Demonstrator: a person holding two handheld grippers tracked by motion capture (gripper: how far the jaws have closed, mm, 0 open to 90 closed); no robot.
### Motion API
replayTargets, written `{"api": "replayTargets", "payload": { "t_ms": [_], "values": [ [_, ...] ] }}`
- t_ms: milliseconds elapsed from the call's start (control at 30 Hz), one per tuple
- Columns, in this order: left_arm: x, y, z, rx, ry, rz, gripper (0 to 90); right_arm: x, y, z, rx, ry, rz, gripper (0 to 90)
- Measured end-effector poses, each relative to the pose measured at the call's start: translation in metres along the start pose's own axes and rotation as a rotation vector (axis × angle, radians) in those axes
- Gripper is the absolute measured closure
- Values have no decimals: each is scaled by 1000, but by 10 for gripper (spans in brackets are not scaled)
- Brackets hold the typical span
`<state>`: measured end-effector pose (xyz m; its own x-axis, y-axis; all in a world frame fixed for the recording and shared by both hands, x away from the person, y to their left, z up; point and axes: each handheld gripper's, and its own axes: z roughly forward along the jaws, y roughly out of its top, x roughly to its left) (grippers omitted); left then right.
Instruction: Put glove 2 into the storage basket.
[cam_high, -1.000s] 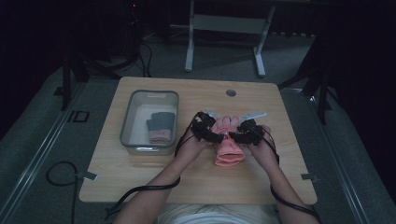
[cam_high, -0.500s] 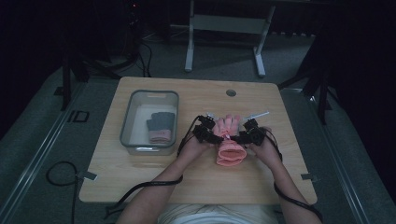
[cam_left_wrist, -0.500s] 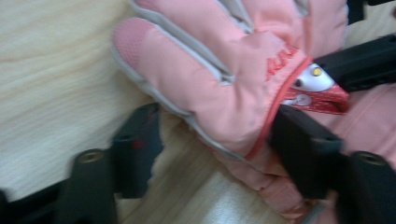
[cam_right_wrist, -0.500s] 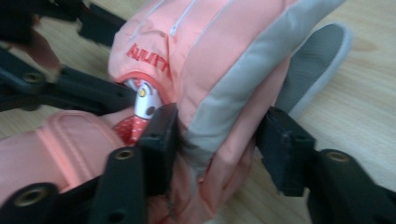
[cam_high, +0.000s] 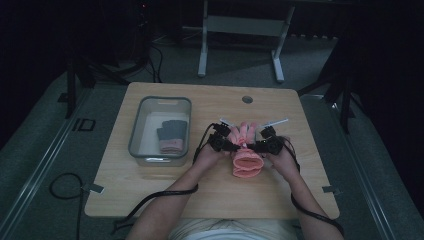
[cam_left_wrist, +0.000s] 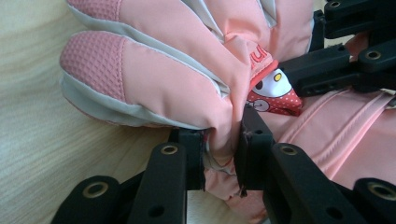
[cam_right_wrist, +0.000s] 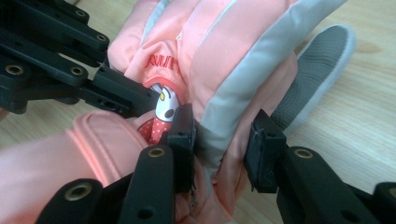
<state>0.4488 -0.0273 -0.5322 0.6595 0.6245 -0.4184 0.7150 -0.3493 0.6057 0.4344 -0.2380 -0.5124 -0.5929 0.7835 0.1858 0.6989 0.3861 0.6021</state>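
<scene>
A pink padded glove (cam_high: 246, 162) with grey trim lies at the table's middle, cuff toward the person. My left gripper (cam_high: 238, 146) comes in from its left, my right gripper (cam_high: 256, 147) from its right, both at the wrist area. In the left gripper view the glove (cam_left_wrist: 163, 70) has a cartoon patch, and the left gripper (cam_left_wrist: 222, 149) is shut on a fold of pink fabric. In the right gripper view the right gripper (cam_right_wrist: 219, 144) is shut on the glove's (cam_right_wrist: 233, 46) grey-edged side, thumb lying on the wood beyond.
A clear plastic bin (cam_high: 134, 136) stands on the wooden table (cam_high: 175, 192) to the left, holding a grey glove (cam_high: 172, 131) and something pink below it. A round hole (cam_high: 247, 99) sits near the table's far edge. Cables trail back from both grippers.
Both grippers have shifted slightly toward the person, still on the glove. The glove has barely moved.
</scene>
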Motion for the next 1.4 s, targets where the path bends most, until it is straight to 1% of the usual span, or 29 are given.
{"api": "replayTargets", "payload": {
  "t_ms": [67,167,233,333,467,567,633,700,800,900,933,967,1000,1100,1233,1400],
  "values": [
    [-7,5,-6,-7,10,16,762,0,1,-7,-20,2,4,679],
    [-14,12,-16,-17,24,30,766,0,6,-18,-39,11,2,680],
    [-22,17,-27,-20,44,57,769,3,9,-25,-60,23,2,680],
    [-29,24,-39,-20,77,83,771,8,16,-35,-85,30,-12,680],
    [-34,30,-55,-29,104,96,771,16,25,-44,-119,34,-18,681],
    [-37,32,-69,-42,116,93,770,22,33,-49,-132,45,-26,682],
    [-38,33,-77,-44,121,93,771,27,37,-52,-140,51,-32,681],
    [-38,36,-86,-48,135,92,770,31,44,-54,-151,57,-40,681],
    [-38,38,-99,-53,153,101,770,38,54,-57,-159,67,-53,681],
    [-36,40,-111,-60,155,97,770,44,62,-58,-168,81,-62,681],
    [-36,40,-111,-60,155,97,770,44,62,-58,-168,81,-62,681],
    [-35,40,-120,-57,165,101,770,46,65,-59,-172,87,-62,681],
    [-34,40,-123,-56,171,102,770,51,70,-59,-177,100,-68,681],
    [-31,40,-131,-52,190,98,770,58,76,-56,-183,107,-68,682],
    [-27,40,-141,-57,195,88,771,65,85,-53,-183,108,-76,681],
    [-21,42,-157,-74,207,82,771,74,99,-52,-188,118,-97,681]
  ]
}}
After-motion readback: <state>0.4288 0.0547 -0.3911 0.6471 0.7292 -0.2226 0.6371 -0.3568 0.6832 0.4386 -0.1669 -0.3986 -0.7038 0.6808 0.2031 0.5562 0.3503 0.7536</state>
